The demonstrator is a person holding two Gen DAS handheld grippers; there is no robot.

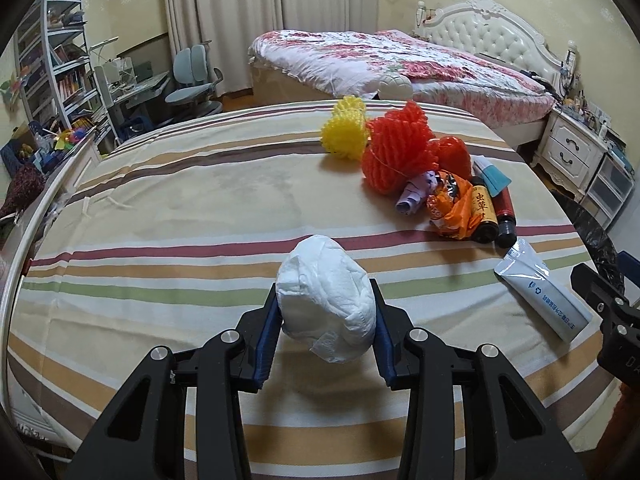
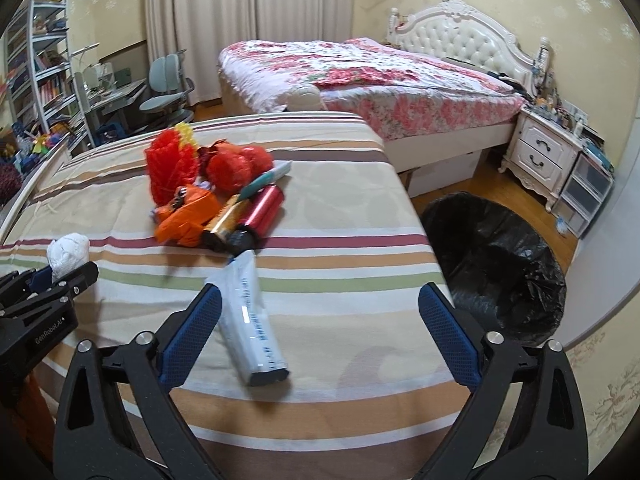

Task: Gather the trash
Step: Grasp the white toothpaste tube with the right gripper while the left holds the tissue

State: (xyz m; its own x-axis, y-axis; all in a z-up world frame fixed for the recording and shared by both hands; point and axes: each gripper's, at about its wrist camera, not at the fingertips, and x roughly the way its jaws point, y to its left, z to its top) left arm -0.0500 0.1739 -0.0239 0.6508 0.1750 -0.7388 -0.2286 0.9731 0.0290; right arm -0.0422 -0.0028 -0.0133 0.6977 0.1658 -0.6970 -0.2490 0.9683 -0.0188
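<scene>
Step in hand: carry. The left gripper [image 1: 326,312] is clamped on a white paper wad [image 1: 327,300], lifted over the striped tabletop [image 1: 160,208]. The right gripper [image 2: 320,336] stands spread and empty, above the white tube [image 2: 250,320]. Beyond the tube lies the wrapper pile [image 2: 208,200]. Next, likely: move the wad to the black-lined bin [image 2: 496,264] beside the tabletop and release.

Bare striped cloth [image 1: 180,200] left of trash pile [image 1: 424,176]; bin [image 2: 500,264] mouth unobstructed.

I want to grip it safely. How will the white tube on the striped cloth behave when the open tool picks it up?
The tube looks partly squeezed and flat at its far end, so it will probably bend and dent under the right tool. Its glossy skin may slip. It seems light, and its flat body is unlikely to roll.
</scene>
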